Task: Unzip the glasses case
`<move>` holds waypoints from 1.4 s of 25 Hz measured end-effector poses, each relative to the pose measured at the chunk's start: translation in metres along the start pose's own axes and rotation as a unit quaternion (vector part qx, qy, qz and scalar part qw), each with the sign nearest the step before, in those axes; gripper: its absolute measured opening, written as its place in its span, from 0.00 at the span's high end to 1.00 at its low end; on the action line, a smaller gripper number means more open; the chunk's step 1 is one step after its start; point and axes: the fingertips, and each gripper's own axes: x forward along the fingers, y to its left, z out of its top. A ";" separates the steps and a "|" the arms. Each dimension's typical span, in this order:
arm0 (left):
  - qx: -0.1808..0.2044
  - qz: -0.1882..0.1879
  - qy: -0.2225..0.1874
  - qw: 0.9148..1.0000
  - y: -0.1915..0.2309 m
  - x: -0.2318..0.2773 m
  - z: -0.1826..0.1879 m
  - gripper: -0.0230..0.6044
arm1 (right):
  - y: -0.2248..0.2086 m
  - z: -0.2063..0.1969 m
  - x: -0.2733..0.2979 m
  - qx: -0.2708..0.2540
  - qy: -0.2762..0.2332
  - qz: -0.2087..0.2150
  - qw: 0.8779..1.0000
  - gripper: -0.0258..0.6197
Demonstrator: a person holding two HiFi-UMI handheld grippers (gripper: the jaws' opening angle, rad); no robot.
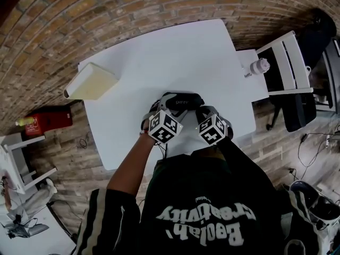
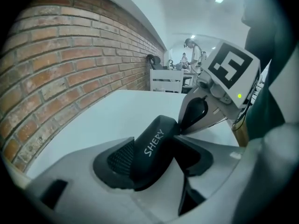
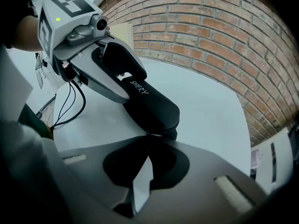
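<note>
Nearest the head camera is the person's black printed shirt [image 1: 207, 211], cut off by the lower edge of the frame. Just above it, at frame centre, both grippers meet over the black oval zip-up glasses case [image 1: 181, 100], which lies on the white bench [image 1: 175, 52].

On the left gripper [image 2: 156, 155], the fingers stand wide and clamp the case body across its width. This grip appears intended to steady the case against the pull of the zip.

On the right gripper [image 3: 147, 136], the fingers are fully closed. Their tips touch the end of the case at its seam. A small bright speck shows where the tips meet. It may be the zip pull, but it is too small to confirm.

In the head view, the marker cubes [image 1: 164, 127] cover the fingers and much of the case. No view shows the zip track clearly, so it cannot be determined whether any length is open.
</note>
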 end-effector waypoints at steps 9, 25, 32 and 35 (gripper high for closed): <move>0.008 -0.003 -0.006 1.000 -0.001 -0.001 0.000 0.55 | -0.010 -0.004 -0.003 -0.005 0.001 -0.030 1.000 0.94; 0.080 -0.007 0.022 0.997 0.002 0.003 -0.005 0.58 | -0.046 0.004 -0.003 -0.093 0.024 -0.076 0.992 0.94; 0.098 -0.004 0.028 0.995 0.002 0.002 -0.006 0.59 | -0.048 0.007 -0.006 -0.198 0.055 -0.057 0.977 0.94; 0.102 -0.004 0.028 0.994 0.003 0.001 -0.007 0.60 | -0.047 0.007 -0.008 -0.208 0.055 -0.051 0.975 0.94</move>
